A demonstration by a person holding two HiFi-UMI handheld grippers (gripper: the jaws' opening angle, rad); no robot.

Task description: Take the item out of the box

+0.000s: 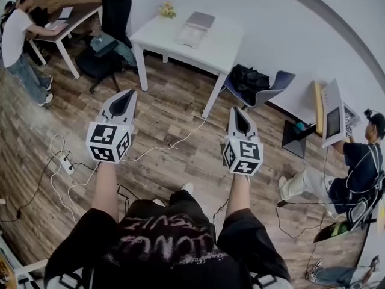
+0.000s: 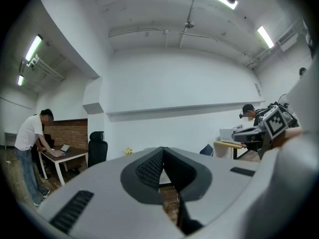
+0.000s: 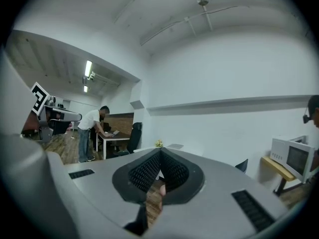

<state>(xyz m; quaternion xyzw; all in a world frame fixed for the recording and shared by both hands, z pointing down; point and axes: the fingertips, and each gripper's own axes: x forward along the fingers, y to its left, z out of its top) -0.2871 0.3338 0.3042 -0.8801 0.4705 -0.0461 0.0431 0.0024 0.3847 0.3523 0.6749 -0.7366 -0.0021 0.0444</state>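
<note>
**A:** Left side status?

**B:** My left gripper (image 1: pixel 127 96) has its jaws pressed together with nothing between them. I'm holding it level over the wood floor (image 1: pixel 174 155).

**A:** Right?

**B:** Same. My right gripper (image 1: pixel 238 111) has its jaws closed and it's empty. It's level, beside the left one.

**A:** Where's the box?

**B:** The box (image 1: pixel 192 34) is on the white desk (image 1: pixel 157 36) ahead of me, about mid-top and nearer the far edge. Both grippers are well apart from it. There are yellow flowers (image 1: pixel 166 9) at the desk's far left corner.

**A:** Item visible?

**B:** Can't tell what's inside from here, it's too small in the head view. In both gripper views the jaws cover most of the desk.
</note>
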